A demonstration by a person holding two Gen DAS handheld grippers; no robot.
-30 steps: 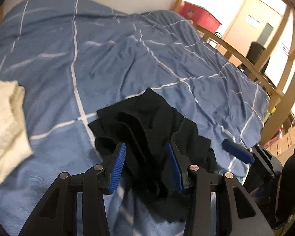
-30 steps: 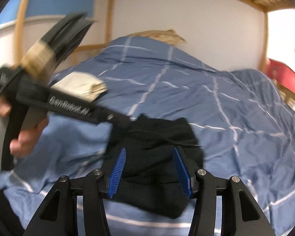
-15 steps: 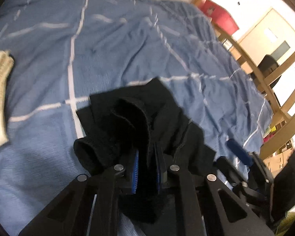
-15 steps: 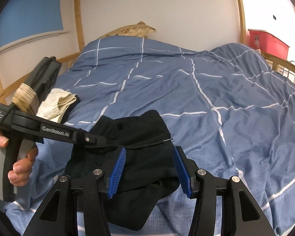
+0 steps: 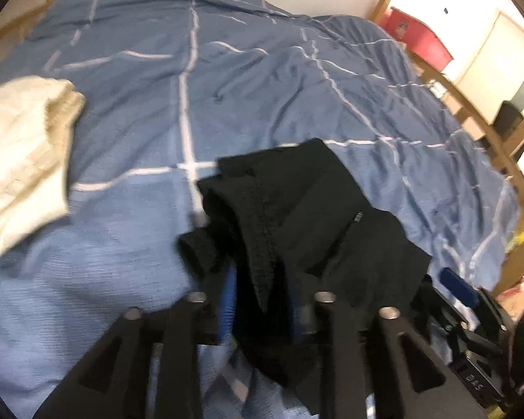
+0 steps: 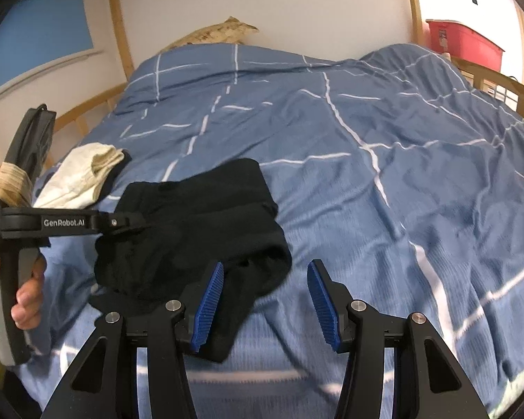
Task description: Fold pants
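Note:
The black pants [image 5: 297, 216] lie bunched on the blue bedspread [image 5: 227, 87] near the bed's front edge. My left gripper [image 5: 262, 300] is shut on a fold of the pants; its blue pads are mostly hidden by the cloth. In the right wrist view the pants [image 6: 199, 230] sit left of centre, with the left gripper [image 6: 136, 221] reaching in from the left and gripping their near-left edge. My right gripper [image 6: 265, 296] is open and empty, hovering over the bedspread [image 6: 366, 174] just right of the pants' lower right corner.
A cream garment [image 5: 21, 146] lies folded at the bed's left side, also in the right wrist view [image 6: 84, 178]. Wooden bed rails [image 5: 478, 118] run along the right side. A red bin [image 6: 461, 43] stands beyond the bed at the far right.
My left gripper closed on a fold of the pants and lifted it slightly. My right gripper stayed open and shifted right, off the pants.

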